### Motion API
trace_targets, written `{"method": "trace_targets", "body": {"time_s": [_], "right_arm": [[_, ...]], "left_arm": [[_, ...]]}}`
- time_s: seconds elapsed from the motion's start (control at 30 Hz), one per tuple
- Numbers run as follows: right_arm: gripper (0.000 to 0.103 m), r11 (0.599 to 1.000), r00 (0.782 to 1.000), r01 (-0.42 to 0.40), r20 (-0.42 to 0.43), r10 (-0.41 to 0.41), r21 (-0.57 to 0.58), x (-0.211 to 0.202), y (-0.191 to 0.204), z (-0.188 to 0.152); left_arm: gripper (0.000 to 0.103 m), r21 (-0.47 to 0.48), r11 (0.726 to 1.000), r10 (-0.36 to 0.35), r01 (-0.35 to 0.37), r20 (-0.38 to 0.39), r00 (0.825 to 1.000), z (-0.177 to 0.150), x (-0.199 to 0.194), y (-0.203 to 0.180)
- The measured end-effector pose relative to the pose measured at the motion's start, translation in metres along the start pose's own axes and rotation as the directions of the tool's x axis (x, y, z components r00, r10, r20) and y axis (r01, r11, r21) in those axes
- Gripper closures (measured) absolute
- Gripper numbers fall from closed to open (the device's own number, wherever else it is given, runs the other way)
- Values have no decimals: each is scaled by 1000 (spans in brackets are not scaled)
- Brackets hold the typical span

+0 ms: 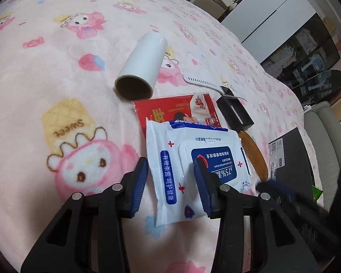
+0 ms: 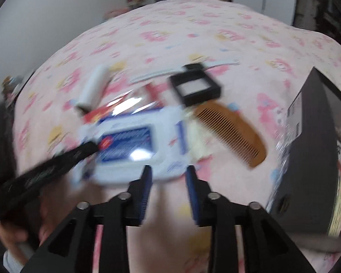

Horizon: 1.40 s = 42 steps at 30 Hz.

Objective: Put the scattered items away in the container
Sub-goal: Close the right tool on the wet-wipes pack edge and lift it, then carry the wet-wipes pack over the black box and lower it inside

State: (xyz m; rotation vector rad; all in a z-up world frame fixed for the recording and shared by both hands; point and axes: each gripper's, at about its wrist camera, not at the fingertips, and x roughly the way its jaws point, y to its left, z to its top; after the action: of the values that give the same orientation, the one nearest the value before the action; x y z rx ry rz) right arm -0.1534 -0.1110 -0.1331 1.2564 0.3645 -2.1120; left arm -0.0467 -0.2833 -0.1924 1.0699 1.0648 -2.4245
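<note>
Someone's bedroom at home: bed under a pink cartoon fleece blanket (image 1: 56, 72), white wardrobe (image 1: 282, 16) at two o'clock, cluttered glass-front cabinet (image 1: 307, 54) beside it.

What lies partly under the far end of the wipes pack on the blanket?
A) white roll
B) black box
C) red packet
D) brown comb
C: in the left wrist view the wipes pack overlaps the near edge of the red packet, while the brown comb, white roll and black box lie clear of it.
</note>
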Motion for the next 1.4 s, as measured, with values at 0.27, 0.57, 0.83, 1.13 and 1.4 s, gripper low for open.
{"method": "trace_targets", "body": {"time_s": [0.27,0.57,0.83,1.13,1.4], "right_arm": [[65,993,993,-75,-86,83,86,53,-20,17],[85,982,979,-178,-86,184,69,9,-5,-22],[83,972,970,-196,-121,212,130,-13,-19,-54],[61,986,992,-68,-97,84,151,13,-20,-30],[61,989,988,132,69,-137,74,-38,-14,-31]], "left_arm": [[61,22,1000,-7,7,-5,1000,-1,3,0],[64,25,992,-119,121,-86,989,-19,-13,-3],[61,21,995,-92,94,-80,992,-21,-16,-2],[56,37,998,-44,46,-63,997,-16,-4,-2],[56,50,998,-44,47,-57,997,-16,-7,-5]]}}
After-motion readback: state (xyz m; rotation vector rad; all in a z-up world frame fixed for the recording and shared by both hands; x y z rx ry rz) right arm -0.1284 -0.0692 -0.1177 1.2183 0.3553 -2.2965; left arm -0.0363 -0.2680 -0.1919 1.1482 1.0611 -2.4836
